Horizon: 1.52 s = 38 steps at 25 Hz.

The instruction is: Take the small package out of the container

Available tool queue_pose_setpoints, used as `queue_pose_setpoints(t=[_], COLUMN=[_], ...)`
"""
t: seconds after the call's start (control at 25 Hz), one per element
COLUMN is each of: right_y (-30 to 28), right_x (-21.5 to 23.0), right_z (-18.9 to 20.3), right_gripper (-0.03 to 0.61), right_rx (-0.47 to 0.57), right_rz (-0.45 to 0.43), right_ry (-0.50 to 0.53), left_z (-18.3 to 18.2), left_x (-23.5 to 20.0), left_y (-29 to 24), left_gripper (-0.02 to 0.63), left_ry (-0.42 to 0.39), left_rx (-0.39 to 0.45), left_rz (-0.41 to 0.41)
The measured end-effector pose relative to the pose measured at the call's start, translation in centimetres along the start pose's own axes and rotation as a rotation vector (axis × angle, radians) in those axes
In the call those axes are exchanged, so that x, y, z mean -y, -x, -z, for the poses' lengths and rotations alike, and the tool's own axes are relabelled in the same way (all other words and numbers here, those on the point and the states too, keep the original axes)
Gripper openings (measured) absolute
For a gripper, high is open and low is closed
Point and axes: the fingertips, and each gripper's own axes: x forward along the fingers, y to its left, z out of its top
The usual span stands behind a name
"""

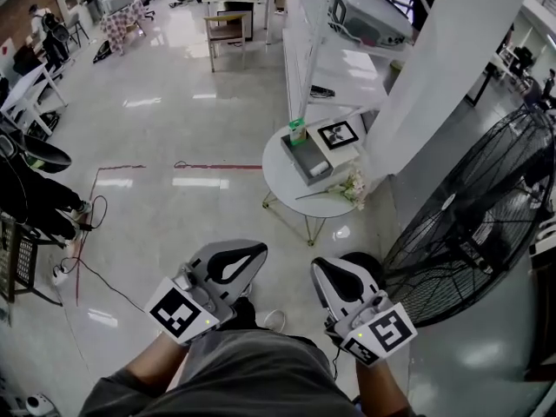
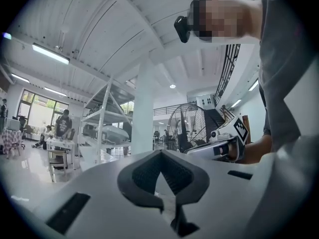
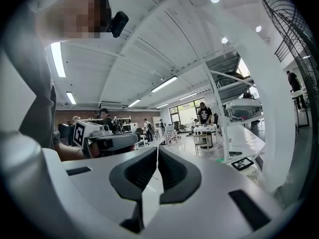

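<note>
A grey open container (image 1: 304,160) sits on a small round white table (image 1: 280,195) some way ahead of me. A green-and-white carton (image 1: 297,131) stands at its far end and a small white package (image 1: 319,169) lies at its near end. A square marker card (image 1: 337,135) rests on the container's right side. Both grippers hang low by my body, far short of the table. My left gripper (image 1: 233,266) (image 2: 160,154) is shut and holds nothing. My right gripper (image 1: 333,274) (image 3: 157,152) is shut and holds nothing too.
A large black floor fan (image 1: 486,215) stands on the right beside a white pillar (image 1: 443,68). A white shelf rack (image 1: 334,55) rises behind the table. Pale flowers (image 1: 352,188) lie at the table's right edge. Cables (image 1: 87,233) trail on the floor at left.
</note>
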Motion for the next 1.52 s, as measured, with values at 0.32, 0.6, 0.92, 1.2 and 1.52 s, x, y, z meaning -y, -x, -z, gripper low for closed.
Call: queue_pose_setpoints(t=[0.32,0.6,0.92,1.2,1.52], right_y=[-2.8,-8.4,-18.3,-26.0,-30.7], right_x=[2.6,6.8,12.7,16.7,21.0], right_z=[0.0,0.6,0.3,-0.1,-1.6], right_gripper=[0.025,0.025,0.024,0.025,0.025], right_rx=[0.014,-0.008,-0.038,-0.066,-0.074], right_rz=[0.024,0.085,0.126,0.150,0.216], right_ry=[-0.019,-0.050,-0.069,-0.056,-0.072], left_z=[0.0,1.2,2.3,3.0,2.3], left_x=[-3.4,-9.9,-20.4,-29.0,-35.0], left_y=[-2.5,-6.0,-10.2,-13.0,-16.4], left_gripper=[0.014,0.014,0.014,0.014,0.014], left_ry=[-0.003,0.029,0.066,0.091,0.098], left_rx=[0.001,-0.026,-0.058,-0.063,-0.084], left_rz=[0.029,0.077,0.117,0.126,0.181])
